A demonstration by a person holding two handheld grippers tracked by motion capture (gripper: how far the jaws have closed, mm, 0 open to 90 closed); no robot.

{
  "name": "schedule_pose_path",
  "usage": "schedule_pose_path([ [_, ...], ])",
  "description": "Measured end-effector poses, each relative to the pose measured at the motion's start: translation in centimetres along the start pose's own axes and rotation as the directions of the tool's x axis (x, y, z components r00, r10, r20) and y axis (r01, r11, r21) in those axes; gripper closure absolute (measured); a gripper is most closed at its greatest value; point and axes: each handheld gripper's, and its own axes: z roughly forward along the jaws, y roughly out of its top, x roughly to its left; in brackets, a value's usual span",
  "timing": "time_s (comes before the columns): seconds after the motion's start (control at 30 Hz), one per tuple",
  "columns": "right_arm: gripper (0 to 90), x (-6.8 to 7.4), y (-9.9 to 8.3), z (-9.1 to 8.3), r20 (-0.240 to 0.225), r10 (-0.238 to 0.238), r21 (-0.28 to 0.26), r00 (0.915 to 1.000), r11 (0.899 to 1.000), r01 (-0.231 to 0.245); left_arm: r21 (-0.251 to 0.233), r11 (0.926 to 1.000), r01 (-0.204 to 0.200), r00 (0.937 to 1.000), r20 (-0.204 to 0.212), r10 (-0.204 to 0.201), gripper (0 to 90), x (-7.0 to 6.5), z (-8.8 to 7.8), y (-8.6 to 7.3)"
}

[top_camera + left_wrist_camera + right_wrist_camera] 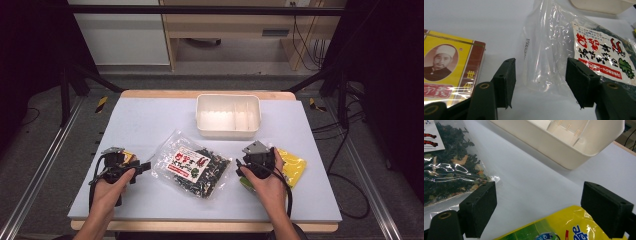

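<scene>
left gripper view: the clear edge of the seaweed bag (554, 57) is seen between the half-open jaws of the left hand-held gripper (539, 82), unpressed, on the desk (474, 20). the right hand-held gripper (539, 210) is held wide above a yellow packet (559, 227).

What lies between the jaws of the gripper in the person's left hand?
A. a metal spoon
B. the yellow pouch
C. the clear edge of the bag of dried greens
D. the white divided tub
C: in the left gripper view the left gripper has its jaws on either side of the clear plastic edge of the bag of dried greens, not pressing on it.
</scene>
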Motion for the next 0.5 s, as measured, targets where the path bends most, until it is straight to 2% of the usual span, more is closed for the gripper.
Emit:
schedule_pose_path([
  [0.17,13.8,0.0,0.0,0.0,0.001,-0.003,0.006,1.0,1.0,0.003,0.011,0.9998,0.016,0.9999,-0.002,-0.016,48.6,0.2,0.4,-0.2],
  [0.5,13.9,0.2,0.0,0.1,-0.003,-0.01,0.011,0.9999,1.0,0.01,0.044,0.999,0.006,1.0,-0.004,-0.006,55.2,0.2,1.2,-0.4],
])
